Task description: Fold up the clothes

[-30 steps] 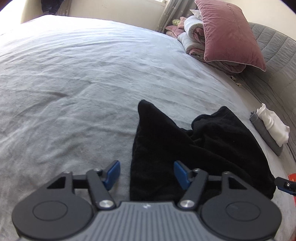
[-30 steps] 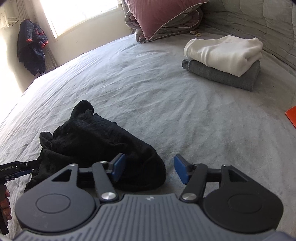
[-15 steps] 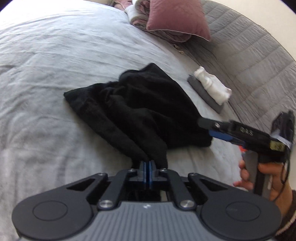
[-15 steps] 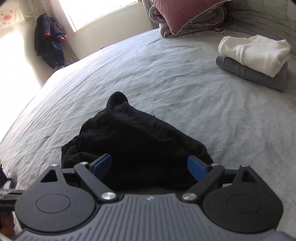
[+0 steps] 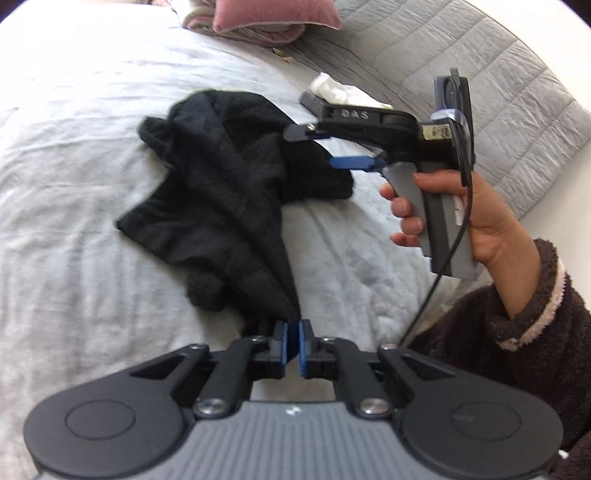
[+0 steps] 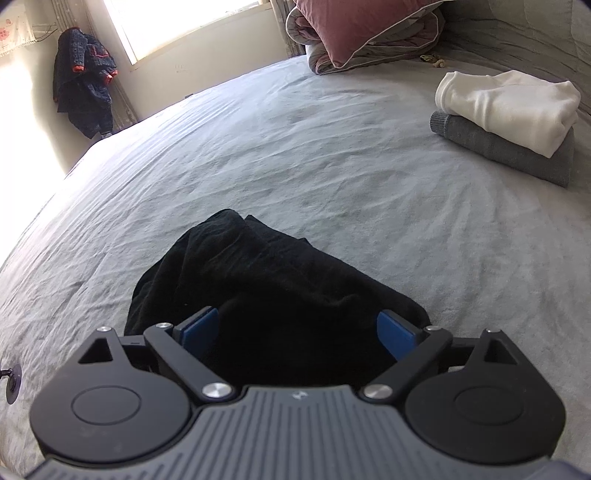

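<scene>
A crumpled black garment (image 5: 221,177) lies on the grey bed sheet (image 5: 74,110). My left gripper (image 5: 291,332) pinches its near edge between the blue pads; the jaws are opening slightly, and cloth still sits between them, stretched toward me. My right gripper (image 5: 317,147), held by a hand (image 5: 480,206), hovers open over the garment's far right side. In the right wrist view the right gripper (image 6: 299,325) stands wide, with the black garment (image 6: 277,280) bunched between and under its fingers, which do not press on it.
A folded white top (image 6: 506,107) rests on a folded grey one (image 6: 506,155) at the right of the bed. A pink pillow (image 6: 362,26) and rolled bedding lie at the head. A dark jacket (image 6: 83,81) hangs by the window. A fuzzy dark sleeve (image 5: 517,325) is near right.
My left gripper closed on the garment's near edge, swung round and dragged it toward me; its pads now show a small gap. My right gripper widened and moved over the garment.
</scene>
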Available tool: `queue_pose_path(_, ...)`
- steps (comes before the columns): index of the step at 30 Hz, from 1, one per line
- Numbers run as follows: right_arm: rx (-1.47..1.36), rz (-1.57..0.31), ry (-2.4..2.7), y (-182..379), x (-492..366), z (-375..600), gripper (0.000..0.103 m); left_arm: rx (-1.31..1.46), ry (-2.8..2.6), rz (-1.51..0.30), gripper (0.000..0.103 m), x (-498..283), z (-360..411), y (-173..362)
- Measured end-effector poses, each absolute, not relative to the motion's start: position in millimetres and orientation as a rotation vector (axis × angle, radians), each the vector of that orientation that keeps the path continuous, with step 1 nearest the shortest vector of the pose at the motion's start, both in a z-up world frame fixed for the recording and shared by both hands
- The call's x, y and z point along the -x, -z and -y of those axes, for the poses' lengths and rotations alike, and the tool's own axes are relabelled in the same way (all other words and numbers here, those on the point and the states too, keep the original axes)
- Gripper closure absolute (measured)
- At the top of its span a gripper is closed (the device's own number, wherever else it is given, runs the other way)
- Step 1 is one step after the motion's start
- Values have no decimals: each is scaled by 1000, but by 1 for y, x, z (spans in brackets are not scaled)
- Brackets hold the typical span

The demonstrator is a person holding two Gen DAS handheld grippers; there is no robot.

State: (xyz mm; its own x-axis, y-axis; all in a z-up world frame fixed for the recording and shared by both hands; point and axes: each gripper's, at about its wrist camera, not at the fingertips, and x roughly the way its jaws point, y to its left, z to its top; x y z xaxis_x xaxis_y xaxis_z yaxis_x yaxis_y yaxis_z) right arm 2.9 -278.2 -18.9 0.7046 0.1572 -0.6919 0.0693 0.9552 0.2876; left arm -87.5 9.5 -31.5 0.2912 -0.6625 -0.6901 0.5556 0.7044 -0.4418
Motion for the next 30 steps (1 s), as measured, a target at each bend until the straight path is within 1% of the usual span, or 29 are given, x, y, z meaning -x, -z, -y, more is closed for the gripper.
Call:
queue_pose_path(1, -308, -794, -41, 20, -5, 279, 9, 116, 790, -974, 65, 87, -12, 29)
queue_pose_path(2, -317, -798, -36, 22, -7, 279, 9, 115, 771, -957, 49, 86, -14, 27)
queue_pose_path(6, -351, -788, -27, 21, -12, 276, 9, 140, 713, -906, 39, 76, -24, 20)
queue_pose_path(7, -357, -781, -28, 19, -12, 275, 9, 144, 692, -898, 32, 73, -27, 19)
queue_pose_path(8, -364, -773, -28, 17, -13, 273, 9, 146, 668, -890, 29, 70, -29, 19)
queue_pose_path(13, -397, -749, -173, 5, -17, 243, 10, 133, 512, -896, 28, 49, -39, 24)
queue_pose_path(17, -377, -784, -302, 6, -22, 210, 23, 152, 397, -917, 28, 30, -50, 35)
queue_pose_path(21, -298, -851, -341, 23, -33, 178, 37, 221, 344, -934, 28, 13, -62, 42)
queue_pose_path(24, -243, -893, -325, 36, -40, 169, 62, 238, 342, -927, 28, 10, -63, 37)
queue_pose_path(25, -232, -904, -318, 40, -41, 170, 83, 241, 350, -918, 28, 10, -63, 35)
queue_pose_path(26, -248, -906, -311, 41, -41, 175, 99, 246, 358, -910, 28, 10, -63, 33)
queue_pose_path(30, -302, -869, -286, 30, -35, 201, 99, 265, 376, -893, 28, 9, -61, 29)
